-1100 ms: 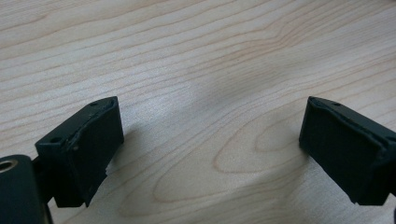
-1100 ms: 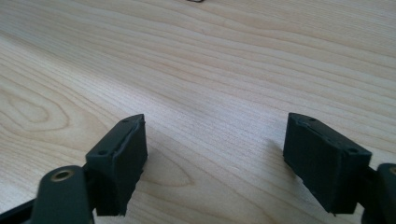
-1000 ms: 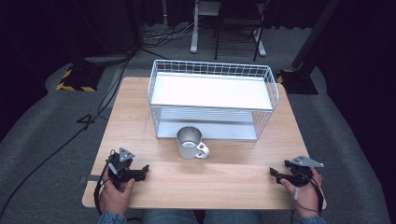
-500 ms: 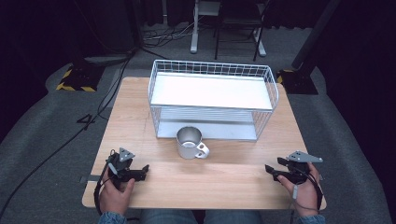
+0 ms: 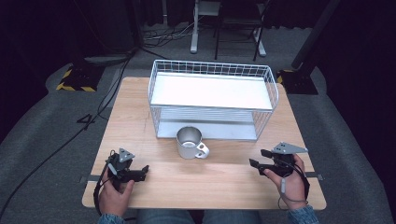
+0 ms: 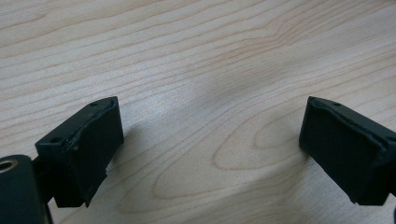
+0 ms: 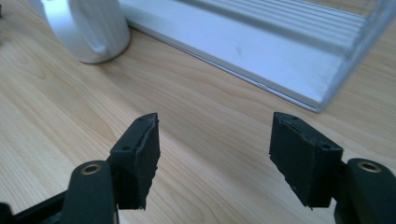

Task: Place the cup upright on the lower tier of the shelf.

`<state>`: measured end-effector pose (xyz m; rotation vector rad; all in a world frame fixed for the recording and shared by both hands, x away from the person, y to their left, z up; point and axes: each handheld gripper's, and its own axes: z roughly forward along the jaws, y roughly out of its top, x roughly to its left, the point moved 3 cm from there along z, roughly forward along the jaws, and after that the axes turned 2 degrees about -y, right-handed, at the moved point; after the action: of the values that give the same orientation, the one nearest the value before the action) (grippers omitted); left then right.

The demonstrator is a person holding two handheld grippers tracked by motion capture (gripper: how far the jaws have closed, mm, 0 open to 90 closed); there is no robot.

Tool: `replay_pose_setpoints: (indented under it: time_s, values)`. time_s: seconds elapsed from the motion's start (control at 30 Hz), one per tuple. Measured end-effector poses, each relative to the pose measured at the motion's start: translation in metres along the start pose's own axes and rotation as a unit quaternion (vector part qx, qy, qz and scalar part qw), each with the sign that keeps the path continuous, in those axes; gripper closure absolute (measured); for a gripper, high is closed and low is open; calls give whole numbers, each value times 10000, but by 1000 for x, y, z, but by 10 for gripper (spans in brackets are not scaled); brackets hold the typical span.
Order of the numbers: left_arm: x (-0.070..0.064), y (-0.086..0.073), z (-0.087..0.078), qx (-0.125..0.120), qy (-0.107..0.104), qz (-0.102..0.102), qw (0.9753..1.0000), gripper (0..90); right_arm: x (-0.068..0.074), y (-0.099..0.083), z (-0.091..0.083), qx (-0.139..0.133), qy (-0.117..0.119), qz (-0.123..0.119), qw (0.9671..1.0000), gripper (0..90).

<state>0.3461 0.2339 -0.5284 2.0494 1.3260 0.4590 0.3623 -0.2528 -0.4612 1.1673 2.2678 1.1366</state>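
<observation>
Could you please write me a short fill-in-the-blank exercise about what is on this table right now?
1. The metal mug stands just in front of the wire ____.
2. The mug's handle points toward the person's ____ gripper.
3. The jaws of the left gripper and the right gripper are both ____.
4. The table top is made of ____.

Missing words: rack; right; open; wood

Metal mug (image 5: 190, 142) nr wire basket (image 5: 212, 100), wood table (image 5: 140, 112)

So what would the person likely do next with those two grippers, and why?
Probably ease the right gripper toward the metal mug. Its jaws are open and already point that way, the mug's handle faces that side, and the mug stands free in front of the wire rack.
</observation>
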Motion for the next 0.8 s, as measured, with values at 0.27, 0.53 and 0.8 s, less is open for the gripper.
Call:
replay_pose_setpoints:
  time_s: [0.27, 0.53, 0.8]
  values:
    - [0, 0, 0, 0, 0, -5, 10000, 67, 21, 22, 15, -45, 346, -161, 9993, 340]
    - [-2, 1, 2, 88, -103, 123, 9998, 4, 49, 39, 38, 57, 660, -399, 9970, 330]
    - [-2, 1, 2, 98, -121, 122, 9998, 2, 67, 50, 52, 44, 811, -542, 9952, 315]
